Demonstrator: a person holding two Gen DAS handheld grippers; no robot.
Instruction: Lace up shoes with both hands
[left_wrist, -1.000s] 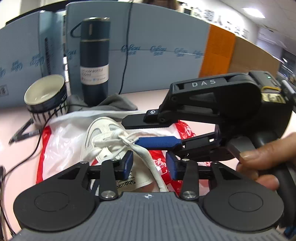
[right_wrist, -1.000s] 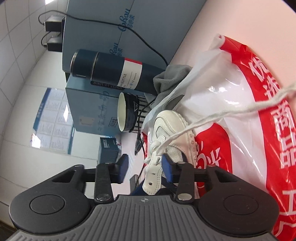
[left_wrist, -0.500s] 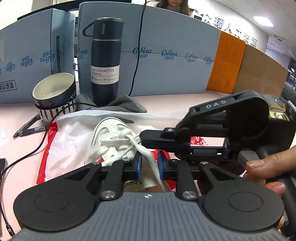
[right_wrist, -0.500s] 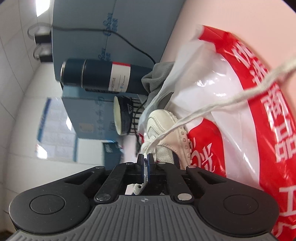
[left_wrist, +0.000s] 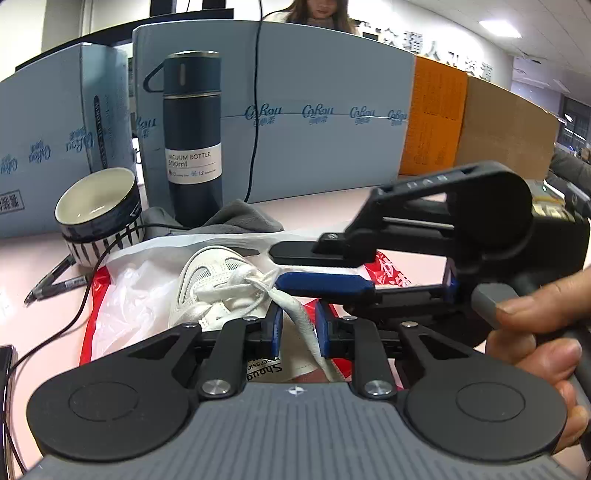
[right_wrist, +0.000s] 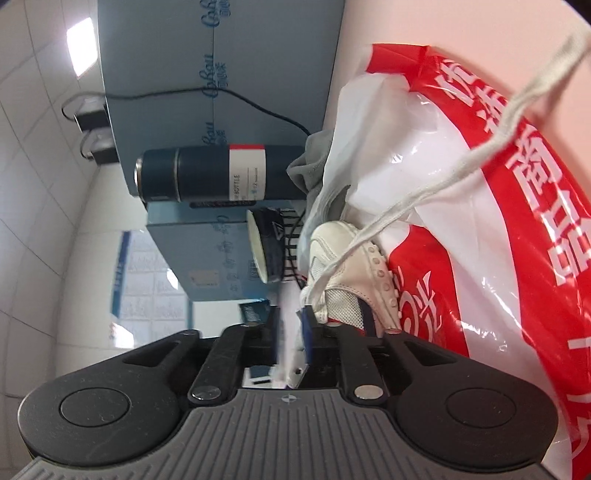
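Observation:
A white sneaker (left_wrist: 214, 273) lies on a red and white plastic bag (left_wrist: 129, 288), toe pointing away from me. My left gripper (left_wrist: 299, 326) is just behind the knot, its blue pads narrowed around a broad white lace strand (left_wrist: 295, 306). My right gripper (left_wrist: 275, 267) reaches in from the right, rolled on its side, tips at the knot. In the right wrist view its jaws (right_wrist: 290, 325) are opening, with a blurred white strip between them. Another lace strand (right_wrist: 461, 166) runs from the sneaker (right_wrist: 373, 258) across the bag (right_wrist: 517, 258).
Behind the shoe stand a dark vacuum bottle (left_wrist: 192, 147), a striped bowl (left_wrist: 96, 206) and a grey cloth (left_wrist: 240, 218), with blue boxes (left_wrist: 314, 129) as a back wall. A pen (left_wrist: 55, 284) and a black cable (left_wrist: 55, 332) lie left. A person's hand (left_wrist: 535, 332) holds the right gripper.
The left jaws closed from wide to narrow around the lace strand. The right jaws shut completely, then parted a little, while that gripper rolled and sank slightly.

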